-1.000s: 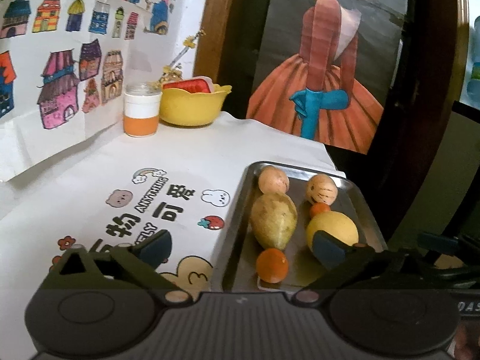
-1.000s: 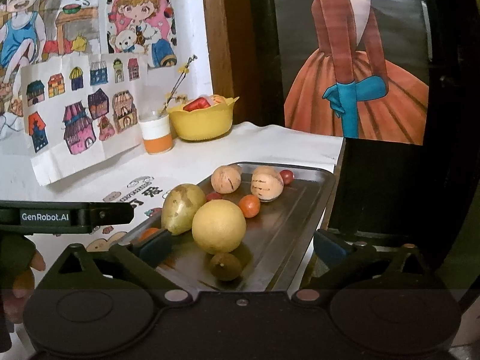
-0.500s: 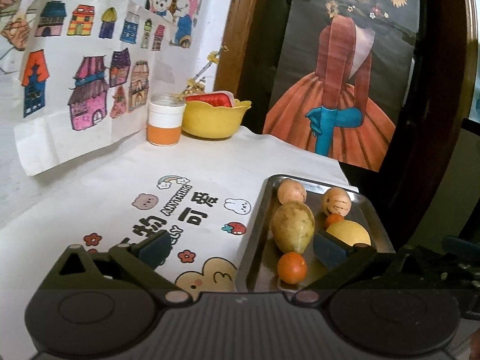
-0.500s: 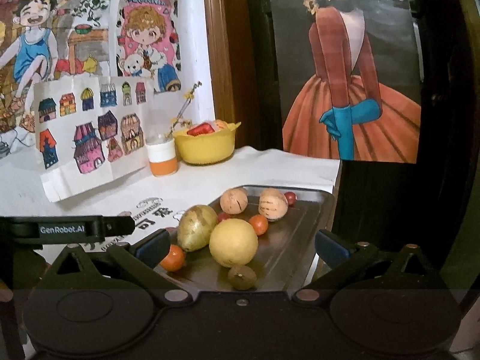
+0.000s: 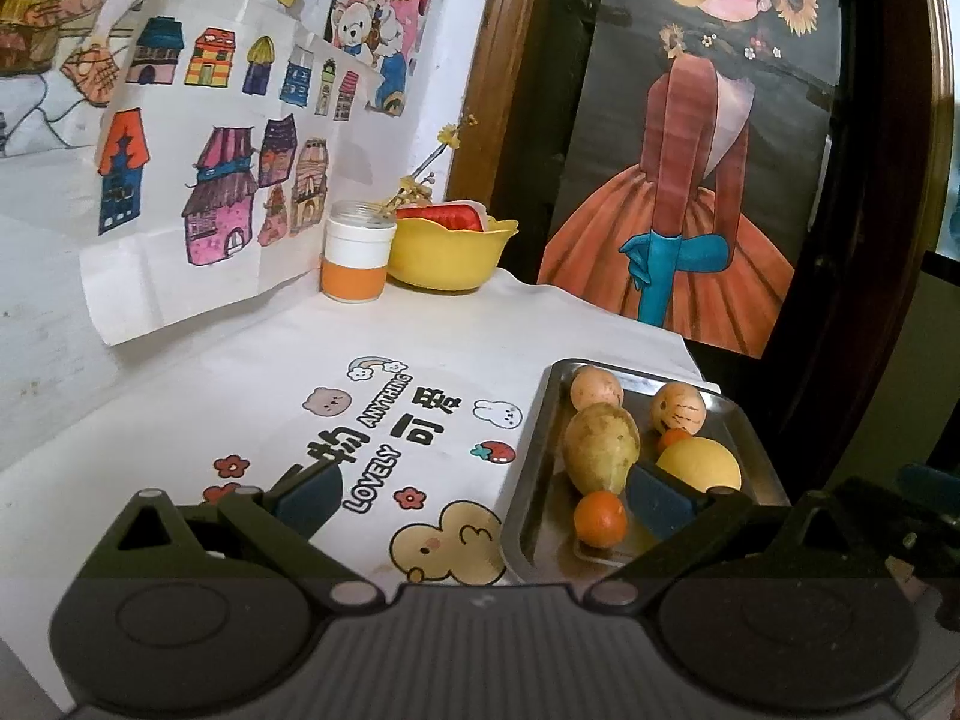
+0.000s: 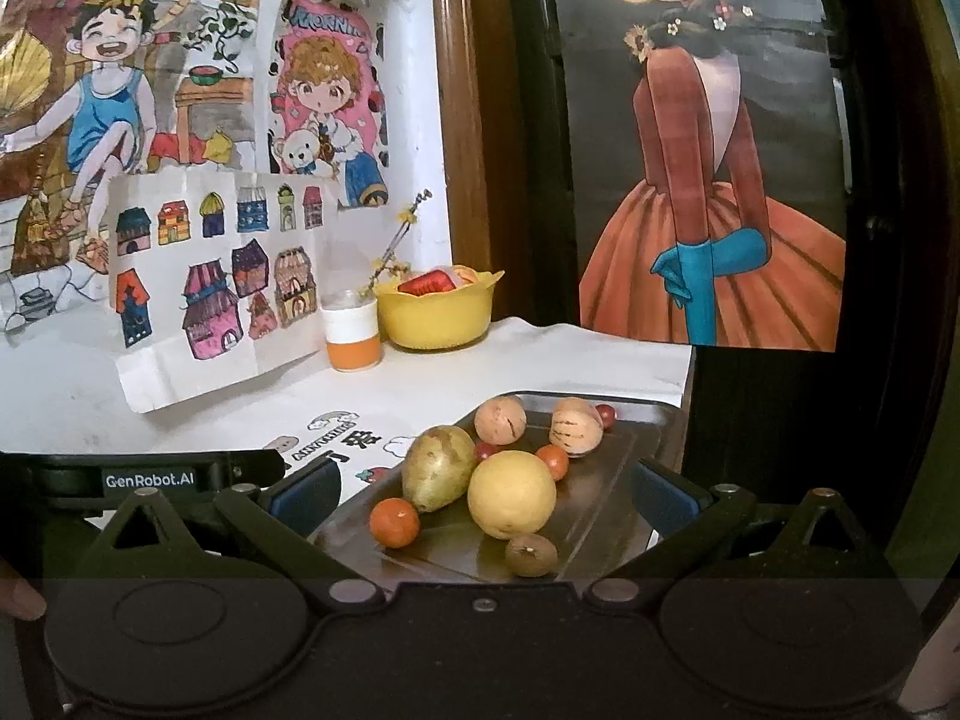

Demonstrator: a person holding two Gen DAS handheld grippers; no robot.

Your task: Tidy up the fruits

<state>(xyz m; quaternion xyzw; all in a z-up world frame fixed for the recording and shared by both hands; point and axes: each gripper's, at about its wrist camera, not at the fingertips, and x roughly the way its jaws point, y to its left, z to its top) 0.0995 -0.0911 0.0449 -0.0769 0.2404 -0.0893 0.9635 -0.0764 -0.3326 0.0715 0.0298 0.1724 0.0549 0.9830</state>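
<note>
A metal tray (image 6: pixel 630 468) (image 5: pixel 543 480) on the white tablecloth holds several fruits: a green-brown pear (image 6: pixel 437 468) (image 5: pixel 600 447), a big yellow citrus (image 6: pixel 511 493) (image 5: pixel 699 463), a small orange (image 6: pixel 394 522) (image 5: pixel 600 519), a brown kiwi (image 6: pixel 530 554), two tan striped fruits (image 6: pixel 500 419) (image 6: pixel 576 427) and small red tomatoes (image 6: pixel 607 414). My right gripper (image 6: pixel 483 495) hangs open above the tray's near end, holding nothing. My left gripper (image 5: pixel 480 492) is open over the tray's left rim and the cloth.
A yellow bowl (image 5: pixel 447 252) (image 6: pixel 438 312) with red and orange items stands at the back corner beside an orange-and-white jar (image 5: pixel 354 258) (image 6: pixel 353 330). Paper drawings lean on the left wall. The table's right edge drops off just beyond the tray.
Both grippers have pulled back and risen, so the tray and fruits sit lower and smaller in view. Both stay open; no fruit has moved.
</note>
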